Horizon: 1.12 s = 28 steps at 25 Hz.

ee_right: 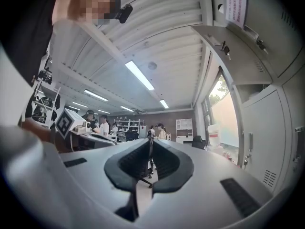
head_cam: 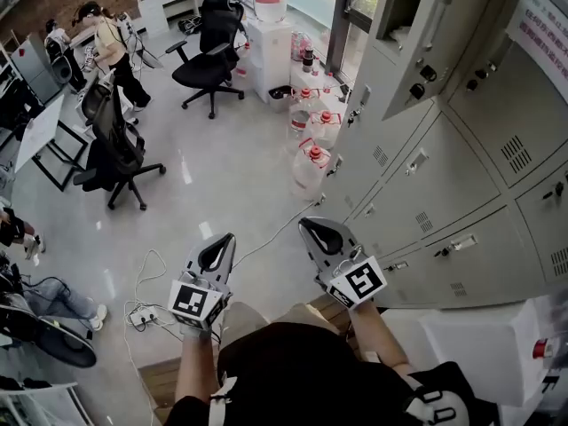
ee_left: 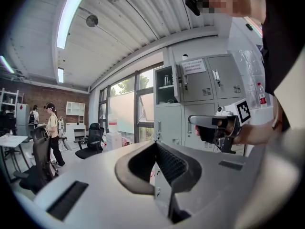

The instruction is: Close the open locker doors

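A wall of grey lockers runs along the right of the head view. One upper locker door stands swung open, with a shelf showing behind it. The same open door juts out overhead in the right gripper view, and the open locker shows far off in the left gripper view. My left gripper and right gripper are held side by side in front of me, well short of the lockers. Both are shut with nothing between their fingers.
Large water bottles stand on the floor at the foot of the lockers, near a water dispenser. Black office chairs and a person are at the far left. Cables and a power strip lie on the floor.
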Each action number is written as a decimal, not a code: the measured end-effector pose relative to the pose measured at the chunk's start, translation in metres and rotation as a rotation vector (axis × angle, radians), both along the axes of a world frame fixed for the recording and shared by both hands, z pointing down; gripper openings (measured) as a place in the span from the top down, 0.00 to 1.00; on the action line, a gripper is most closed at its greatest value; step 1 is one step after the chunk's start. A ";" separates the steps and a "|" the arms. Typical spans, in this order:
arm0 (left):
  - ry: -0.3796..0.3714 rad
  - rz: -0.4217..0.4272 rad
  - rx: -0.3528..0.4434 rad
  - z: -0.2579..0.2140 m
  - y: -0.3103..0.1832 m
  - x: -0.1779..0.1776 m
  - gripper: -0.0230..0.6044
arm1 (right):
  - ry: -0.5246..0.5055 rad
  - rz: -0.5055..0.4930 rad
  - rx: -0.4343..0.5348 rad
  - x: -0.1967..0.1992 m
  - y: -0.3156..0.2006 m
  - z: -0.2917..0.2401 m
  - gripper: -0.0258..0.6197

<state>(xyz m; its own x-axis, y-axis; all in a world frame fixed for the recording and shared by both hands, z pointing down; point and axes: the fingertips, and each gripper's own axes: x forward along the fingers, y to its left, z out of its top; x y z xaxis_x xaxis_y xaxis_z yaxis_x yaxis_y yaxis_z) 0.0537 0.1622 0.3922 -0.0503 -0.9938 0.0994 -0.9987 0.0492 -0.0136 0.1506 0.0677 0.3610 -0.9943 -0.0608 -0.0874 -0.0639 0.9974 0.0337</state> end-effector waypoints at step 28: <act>0.009 0.201 0.056 0.097 -0.076 -0.218 0.95 | 0.035 0.187 0.040 -0.207 -0.060 0.086 0.91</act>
